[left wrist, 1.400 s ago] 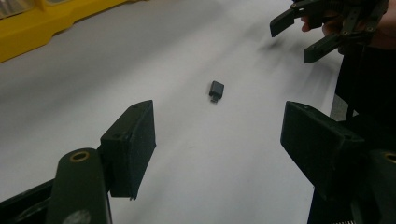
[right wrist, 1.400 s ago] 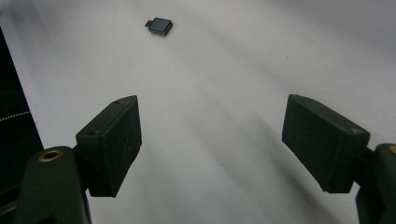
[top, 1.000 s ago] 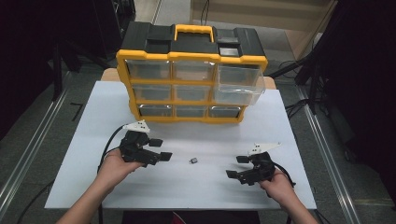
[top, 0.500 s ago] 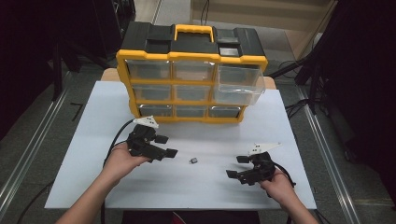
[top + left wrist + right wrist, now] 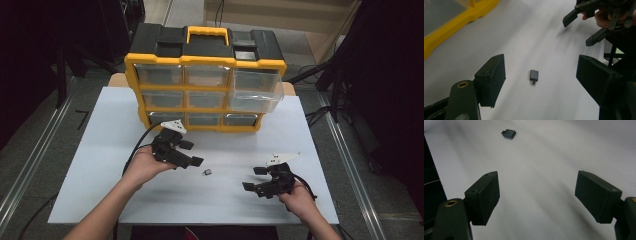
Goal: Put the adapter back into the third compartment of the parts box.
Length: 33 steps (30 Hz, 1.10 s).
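**Left gripper lines up on the small adapter**

A small dark adapter (image 5: 207,172) lies flat on the white table (image 5: 100,150), out in the open in front of the yellow-and-black drawer organizer (image 5: 205,85) and well apart from it. In the left gripper view the adapter (image 5: 533,75) sits between the two black jaws, a little ahead of them, with its short plug end turned toward the camera.

The left gripper (image 5: 192,154) hovers just beside the adapter, on the organizer side and to the left of it. Its jaws stand wide apart and hold nothing. The right gripper (image 5: 254,178) is near the adapter on the other side, farther from the organizer, also with jaws spread and empty. From its own camera the adapter (image 5: 508,133) shows well ahead, off toward the upper left.

The step in hand looks like the approach for a pick: the left gripper is aimed at the adapter but has not reached it. One organizer drawer (image 5: 256,90), at the upper right of the cabinet, stands pulled out and may be where the piece belongs, though that is only a guess.

The next move likely calls for the left gripper to advance and drop until the jaws straddle the adapter's narrow sides, then close. The piece is thin and flat, so the jaw tips would need to come nearly to the table surface.
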Motion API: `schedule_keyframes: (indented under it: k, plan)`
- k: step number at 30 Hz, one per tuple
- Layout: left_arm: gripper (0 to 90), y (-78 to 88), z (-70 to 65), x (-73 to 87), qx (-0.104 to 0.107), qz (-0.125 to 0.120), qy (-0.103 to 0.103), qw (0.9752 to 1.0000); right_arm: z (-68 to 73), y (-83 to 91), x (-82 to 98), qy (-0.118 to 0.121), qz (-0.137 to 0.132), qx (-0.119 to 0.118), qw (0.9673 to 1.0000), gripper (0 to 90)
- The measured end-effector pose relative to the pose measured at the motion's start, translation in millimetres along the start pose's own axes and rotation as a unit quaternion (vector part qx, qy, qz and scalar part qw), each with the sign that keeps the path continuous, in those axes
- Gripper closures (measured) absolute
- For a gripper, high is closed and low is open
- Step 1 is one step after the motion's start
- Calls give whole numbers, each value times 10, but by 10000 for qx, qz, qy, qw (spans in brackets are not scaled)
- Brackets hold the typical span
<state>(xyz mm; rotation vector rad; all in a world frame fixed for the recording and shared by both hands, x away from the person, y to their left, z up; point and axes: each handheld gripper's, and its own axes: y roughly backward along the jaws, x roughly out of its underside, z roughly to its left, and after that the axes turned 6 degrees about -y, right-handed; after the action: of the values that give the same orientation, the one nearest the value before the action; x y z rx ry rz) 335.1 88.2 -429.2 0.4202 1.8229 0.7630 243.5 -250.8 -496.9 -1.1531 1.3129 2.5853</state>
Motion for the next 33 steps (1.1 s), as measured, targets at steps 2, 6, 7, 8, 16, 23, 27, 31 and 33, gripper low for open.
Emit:
schedule_keyframes:
  k: [2,6,7,8,16,23,27,31,33]
  plan:
    - [251,-59,-8,-39,-32,46,-70,10000,0,0,0,7,0,-1,10000,181]
    - [252,-148,-16,-92,-112,118,-166,9997,-2,-1,0,-2,-2,-5,10000,181]
    - [252,-148,-16,-92,-112,118,-166,9997,-2,-1,0,-2,-2,-5,10000,181]
    - [253,-181,-16,-117,-108,97,-174,9997,-4,3,1,-36,-11,-12,10000,181]
    - [261,-289,-7,-171,-15,41,-124,9999,-14,6,4,-24,-8,13,10000,181]
    - [293,-338,-24,-123,-133,24,-189,9997,-21,8,8,-14,8,20,10000,181]
    - [293,-375,-44,-106,-226,137,-328,9991,-23,8,10,-7,-2,33,10000,181]
    - [293,-428,-50,-64,-199,200,-278,9992,-23,8,11,-3,0,36,10000,181]
    - [293,-452,-48,-43,-209,258,-300,9990,-23,7,11,-1,10,33,10000,181]
